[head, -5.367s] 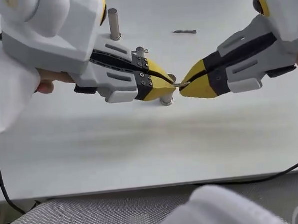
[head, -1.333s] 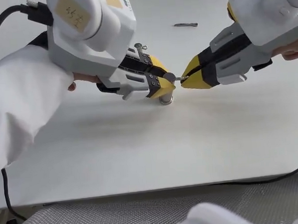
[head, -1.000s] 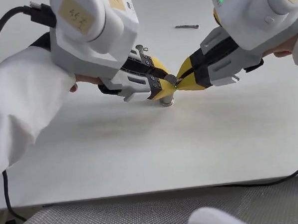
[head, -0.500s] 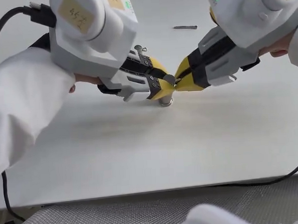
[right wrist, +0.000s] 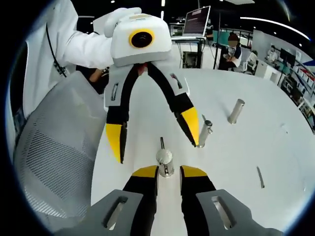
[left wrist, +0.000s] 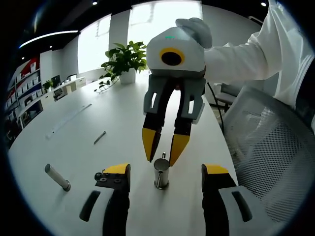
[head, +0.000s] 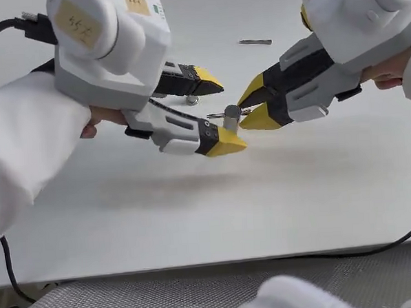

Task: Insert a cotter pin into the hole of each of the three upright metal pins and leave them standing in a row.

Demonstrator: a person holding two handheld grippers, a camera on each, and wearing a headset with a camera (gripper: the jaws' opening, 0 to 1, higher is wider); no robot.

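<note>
An upright metal pin stands on the white table with a cotter pin through its top hole. My left gripper is open wide, its jaws well apart on either side of that pin. My right gripper faces it from the other side, open by a small gap at the pin's top. In the right gripper view a second pin with a cotter pin stands behind, and a third bare pin farther back. A loose cotter pin lies beyond.
A person in a white coat holds both grippers over the white table. Black cables run off the front edge, where a mesh chair back sits. A potted plant stands at the far end.
The left gripper has let go of the upright pin and spread wide. The right gripper's jaws have parted, leaving the cotter pin in the hole. The camera shifted slightly.
</note>
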